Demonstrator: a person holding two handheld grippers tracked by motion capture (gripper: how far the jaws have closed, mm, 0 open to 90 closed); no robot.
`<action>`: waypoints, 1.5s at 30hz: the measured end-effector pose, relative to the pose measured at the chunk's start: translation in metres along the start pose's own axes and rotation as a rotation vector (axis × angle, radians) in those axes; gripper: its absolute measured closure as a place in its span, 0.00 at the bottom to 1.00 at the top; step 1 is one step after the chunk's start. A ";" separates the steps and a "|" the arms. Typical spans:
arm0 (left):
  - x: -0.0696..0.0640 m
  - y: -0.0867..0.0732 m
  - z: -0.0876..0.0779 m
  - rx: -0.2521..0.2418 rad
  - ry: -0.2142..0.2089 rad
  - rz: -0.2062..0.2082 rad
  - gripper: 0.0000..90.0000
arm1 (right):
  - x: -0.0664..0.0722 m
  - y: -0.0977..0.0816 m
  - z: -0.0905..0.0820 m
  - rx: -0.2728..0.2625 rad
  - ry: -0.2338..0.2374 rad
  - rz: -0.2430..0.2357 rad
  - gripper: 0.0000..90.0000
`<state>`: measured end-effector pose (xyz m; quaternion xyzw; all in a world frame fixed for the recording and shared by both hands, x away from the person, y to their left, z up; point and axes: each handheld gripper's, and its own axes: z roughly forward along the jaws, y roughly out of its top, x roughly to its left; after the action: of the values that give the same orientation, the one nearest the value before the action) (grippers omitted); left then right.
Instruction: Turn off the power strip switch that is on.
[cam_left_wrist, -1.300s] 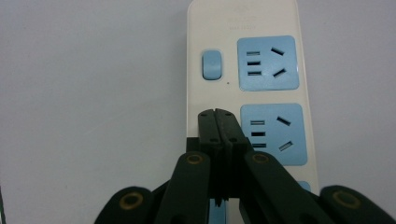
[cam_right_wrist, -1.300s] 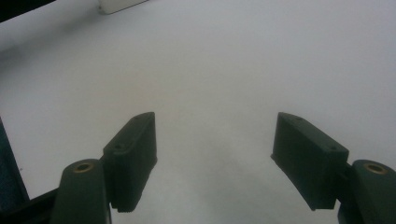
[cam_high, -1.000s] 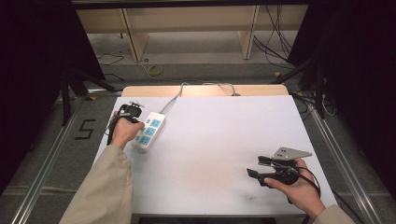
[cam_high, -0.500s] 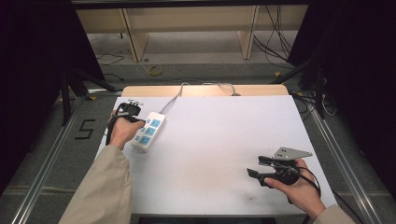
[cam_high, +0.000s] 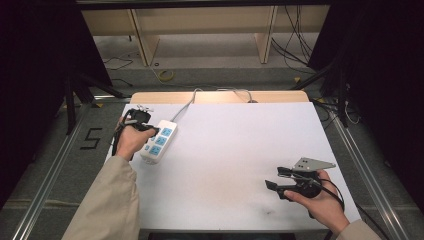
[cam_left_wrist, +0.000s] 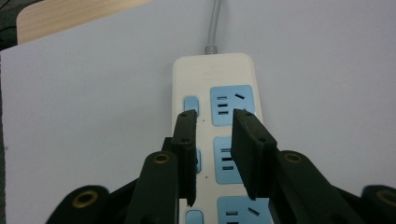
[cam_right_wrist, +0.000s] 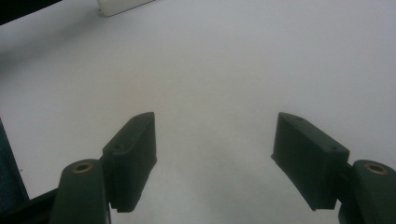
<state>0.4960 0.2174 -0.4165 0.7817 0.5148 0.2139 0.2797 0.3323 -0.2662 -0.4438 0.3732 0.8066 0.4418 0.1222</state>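
A white counter (cam_high: 235, 165) fills the middle of the high view, with a person's two sleeved forearms coming in from the near edge. Nearest, at the right front corner, the right hand holds the right tool (cam_high: 272, 181) low over bare counter, its jaws spread wide with nothing between them; its own view shows the two black jaws far apart above the plain white surface. Farther back, at the left edge, the left hand holds the left tool (cam_high: 154, 132) down over a white power strip (cam_high: 158, 142) with blue sockets. In the left gripper view, the left tool (cam_left_wrist: 215, 122) has just been opening; its jaws stand a little apart above the strip's (cam_left_wrist: 215, 84) blue sockets, gripping nothing. The strip's grey cable (cam_high: 186, 105) runs off the far edge of the counter.
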 end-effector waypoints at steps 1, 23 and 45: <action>-0.001 0.000 -0.001 -0.004 0.000 0.002 0.74 | 0.000 0.000 0.000 -0.001 0.000 0.001 0.34; -0.015 -0.010 -0.017 -0.085 -0.026 0.111 0.35 | -0.001 0.000 0.001 0.000 0.001 0.000 0.34; -0.055 -0.029 -0.038 -0.183 -0.189 0.185 0.26 | -0.001 0.000 0.002 0.001 0.000 0.002 0.33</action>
<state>0.4318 0.1837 -0.4092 0.8137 0.3905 0.2102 0.3759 0.3344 -0.2659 -0.4450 0.3740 0.8065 0.4415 0.1217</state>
